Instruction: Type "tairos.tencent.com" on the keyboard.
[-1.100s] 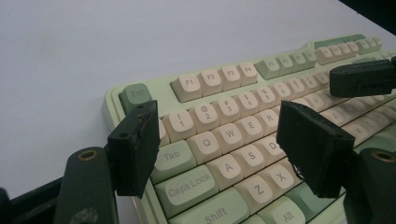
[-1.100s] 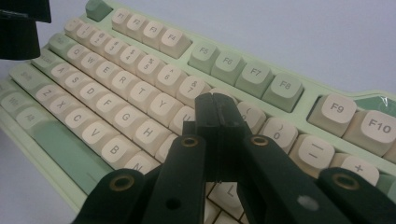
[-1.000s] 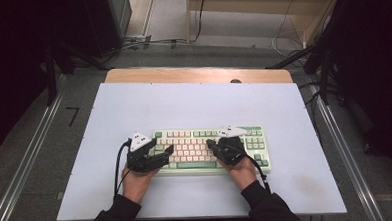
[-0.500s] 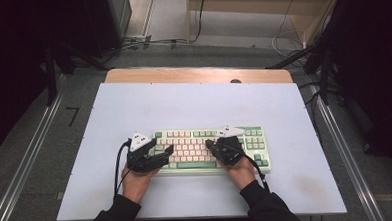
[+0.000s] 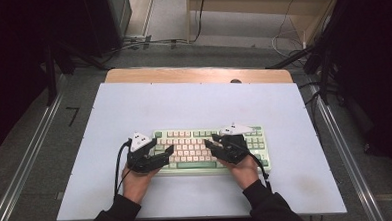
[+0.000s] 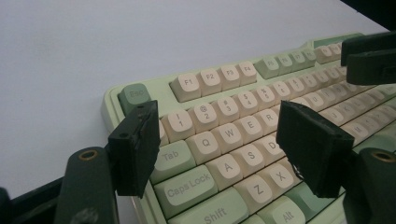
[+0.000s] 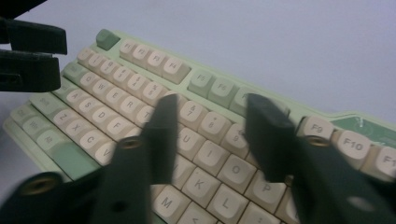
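Note:
A pale green keyboard (image 5: 245, 136) with cream keys lies near the table's front edge. My left gripper (image 5: 169, 152) hovers over its left end, jaws wide apart. In the left gripper view, that gripper (image 6: 219, 144) brackets the Q, W, A and S keys (image 6: 229, 149) with nothing between the pads. My right gripper (image 5: 209, 142) hangs over the keyboard's middle. Its jaws have just been opening. In the right gripper view they are blurred, and this gripper (image 7: 212, 135) stands open above the U and I keys (image 7: 198, 144), holding nothing.
The keyboard rests on a white board (image 5: 193, 103) over a wooden table (image 5: 197, 74). Metal rails (image 5: 31, 162) run along both sides. The other hand's gripper (image 6: 369, 58) shows at the left gripper view's top right.
The right gripper's jaws have spread apart over the keys. Both hands stay where they were, and the keyboard has not moved.

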A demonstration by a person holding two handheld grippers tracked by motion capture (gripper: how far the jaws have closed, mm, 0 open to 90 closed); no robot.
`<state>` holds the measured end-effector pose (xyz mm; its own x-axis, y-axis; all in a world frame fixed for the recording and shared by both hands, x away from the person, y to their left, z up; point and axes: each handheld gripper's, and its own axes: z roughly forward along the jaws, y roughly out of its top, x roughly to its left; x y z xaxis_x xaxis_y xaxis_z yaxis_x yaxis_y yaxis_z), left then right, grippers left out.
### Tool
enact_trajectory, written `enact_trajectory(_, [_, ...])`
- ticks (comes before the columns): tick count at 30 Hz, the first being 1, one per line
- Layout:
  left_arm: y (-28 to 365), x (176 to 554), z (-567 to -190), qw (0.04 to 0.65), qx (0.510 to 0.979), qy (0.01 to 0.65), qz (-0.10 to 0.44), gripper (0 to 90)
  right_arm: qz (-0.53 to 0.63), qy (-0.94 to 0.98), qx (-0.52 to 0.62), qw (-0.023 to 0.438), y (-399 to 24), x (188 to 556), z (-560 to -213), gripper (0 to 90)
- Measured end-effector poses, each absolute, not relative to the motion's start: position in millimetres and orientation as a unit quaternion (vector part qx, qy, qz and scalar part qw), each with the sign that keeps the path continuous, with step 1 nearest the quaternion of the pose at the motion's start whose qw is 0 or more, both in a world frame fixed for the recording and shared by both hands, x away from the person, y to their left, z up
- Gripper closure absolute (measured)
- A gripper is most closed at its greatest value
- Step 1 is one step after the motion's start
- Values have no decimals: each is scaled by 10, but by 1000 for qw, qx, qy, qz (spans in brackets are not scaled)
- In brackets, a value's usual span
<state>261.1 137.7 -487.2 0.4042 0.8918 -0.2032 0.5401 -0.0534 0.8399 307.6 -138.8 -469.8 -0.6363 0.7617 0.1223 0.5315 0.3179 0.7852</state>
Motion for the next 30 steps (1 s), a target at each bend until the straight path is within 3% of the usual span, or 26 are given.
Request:
enact_trajectory(1, [1373,2608,-4867,461,700,510,191,384,417,800,408,138,-1415,3092,-4685,376])
enact_trajectory(2, [1372,2607,-4863,463,701,508,190,384,417,800,408,138,-1415,3092,-4685,376])
enact_trajectory(3, [1368,2606,-4860,467,700,507,188,458,417,799,411,138,-1448,3100,-4675,334])
enact_trajectory(10, [1315,2629,-4848,473,707,496,175,631,421,793,415,146,-1506,3101,-4645,313])
enact_trajectory(13, [1289,2647,-4842,470,711,494,172,783,423,791,416,147,-1522,3100,-4634,312])
enact_trajectory(14, [1279,2654,-4837,470,713,492,170,783,423,791,416,147,-1522,3100,-4634,312])
enact_trajectory(17, [1236,2675,-4826,467,719,487,168,895,424,790,418,147,-1527,3098,-4629,310])
enact_trajectory(30, [955,2794,-4875,446,739,476,168,900,425,788,420,149,-1542,3099,-4622,309])
